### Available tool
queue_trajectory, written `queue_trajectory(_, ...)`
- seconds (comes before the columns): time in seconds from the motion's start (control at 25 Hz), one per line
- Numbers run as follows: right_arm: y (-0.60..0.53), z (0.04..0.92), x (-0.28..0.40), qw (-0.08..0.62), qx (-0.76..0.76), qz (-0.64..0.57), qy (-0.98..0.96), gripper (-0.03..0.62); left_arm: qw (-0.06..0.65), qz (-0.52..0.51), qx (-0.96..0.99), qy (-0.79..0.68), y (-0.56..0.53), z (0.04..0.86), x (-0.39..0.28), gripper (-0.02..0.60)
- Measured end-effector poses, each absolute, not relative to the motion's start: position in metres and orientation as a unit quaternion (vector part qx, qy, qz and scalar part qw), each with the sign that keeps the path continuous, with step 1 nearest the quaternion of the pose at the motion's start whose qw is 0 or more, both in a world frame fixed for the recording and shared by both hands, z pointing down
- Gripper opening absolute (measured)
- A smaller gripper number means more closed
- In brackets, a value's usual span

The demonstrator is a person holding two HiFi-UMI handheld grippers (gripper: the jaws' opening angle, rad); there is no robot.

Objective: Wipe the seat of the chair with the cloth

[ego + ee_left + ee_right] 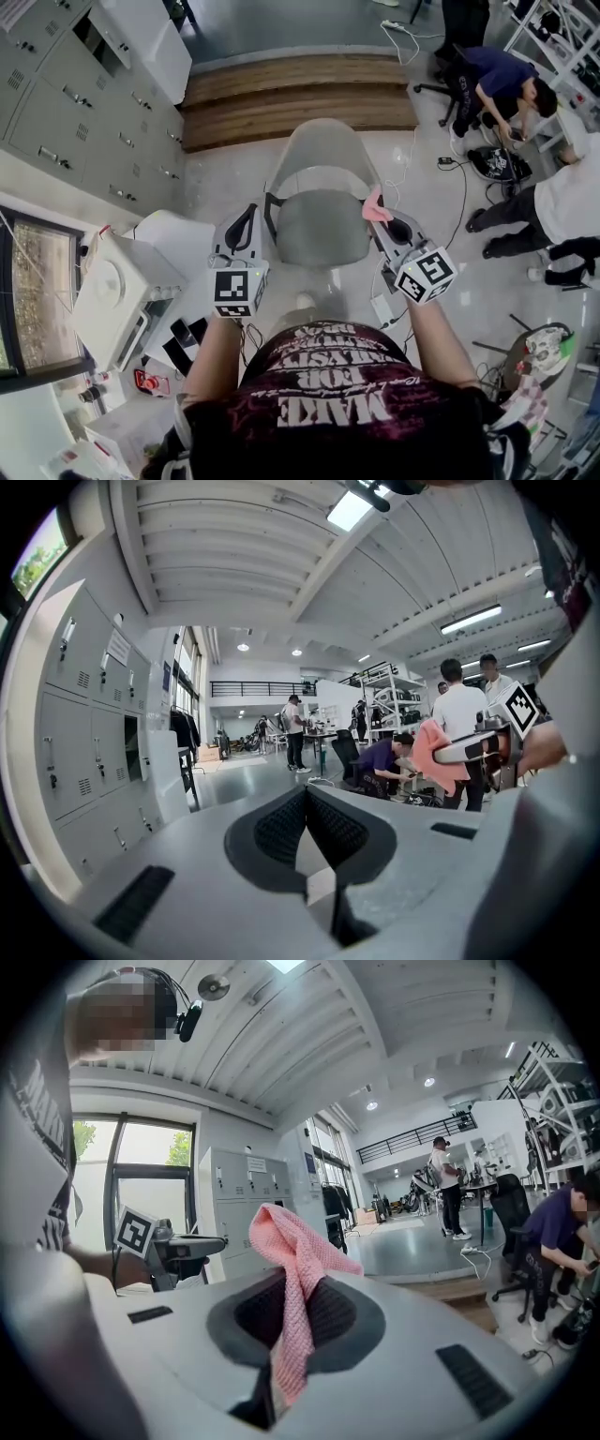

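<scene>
A: Pink knitted cloth (298, 1260), where is it?
B: Pinched in the right gripper (380, 216), at the right edge of the grey padded chair seat (323, 230).
A: And the left gripper (251, 216)?
B: Its jaws are together on nothing, beside the seat's left edge.

To my left I see grey lockers (84, 103) and a white machine (117, 300). Ahead lie wooden steps (300, 98); a person in blue (497, 80) crouches at far right.
</scene>
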State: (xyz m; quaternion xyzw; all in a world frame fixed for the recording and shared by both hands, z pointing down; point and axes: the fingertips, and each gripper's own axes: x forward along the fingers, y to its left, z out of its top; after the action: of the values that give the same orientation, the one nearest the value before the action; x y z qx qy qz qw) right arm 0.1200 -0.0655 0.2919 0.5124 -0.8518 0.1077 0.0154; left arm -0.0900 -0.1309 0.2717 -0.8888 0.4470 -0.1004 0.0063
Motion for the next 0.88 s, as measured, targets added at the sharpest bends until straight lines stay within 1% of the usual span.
queue_trajectory(0.32,-0.086,0.295,0.092,0.026,0.504,0.103,-0.857,0.028,0.001,-0.096,-0.894,0.439,-0.155,0.282,-0.103,0.006)
queue_trajectory(0.56,-0.096,0.310,0.091,0.030,0.500,0.119,-0.857,0.028,-0.006,-0.108,-0.897,0.429,-0.157,0.297,-0.098,0.006)
queue_trajectory(0.88,-0.126,0.328,0.081,0.027,0.476,0.134,-0.869,0.028,-0.012,-0.124,-0.884,0.450,-0.180,0.311,-0.111,0.006)
